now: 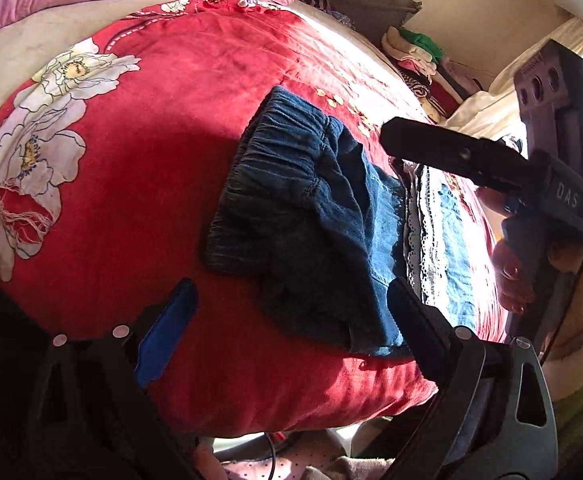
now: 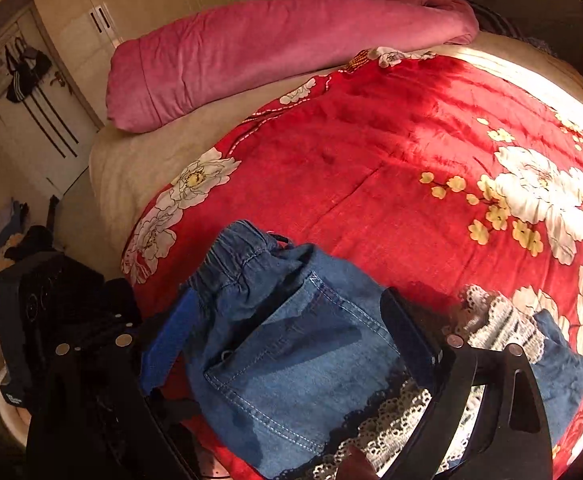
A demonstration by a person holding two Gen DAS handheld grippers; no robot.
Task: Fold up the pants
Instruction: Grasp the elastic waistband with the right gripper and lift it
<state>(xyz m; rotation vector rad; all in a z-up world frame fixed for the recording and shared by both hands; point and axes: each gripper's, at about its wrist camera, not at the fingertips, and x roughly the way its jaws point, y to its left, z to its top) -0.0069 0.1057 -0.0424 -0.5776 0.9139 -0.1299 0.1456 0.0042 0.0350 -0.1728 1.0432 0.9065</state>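
Left wrist view shows one pair of denim pants point(image 1: 311, 216) bunched on the red floral bedspread point(image 1: 139, 184), lying ahead and between the wide-spread fingers of the left gripper point(image 1: 291, 320), which grip nothing. Its elastic waistband points away and its lace-trimmed legs run toward the right gripper point(image 2: 287, 328). That second gripper, also wide and empty, hovers directly over the back pocket, seemingly nearer.

**Cloth, lace and matt plastic**

The pants point(image 2: 291, 364) were blue denim with pale stitching and lace trim point(image 2: 487, 320). The red floral blanket point(image 1: 163, 160) looked soft and plushy, as did the pink quilt point(image 2: 275, 48). The left gripper point(image 1: 291, 320) was matt black plastic.
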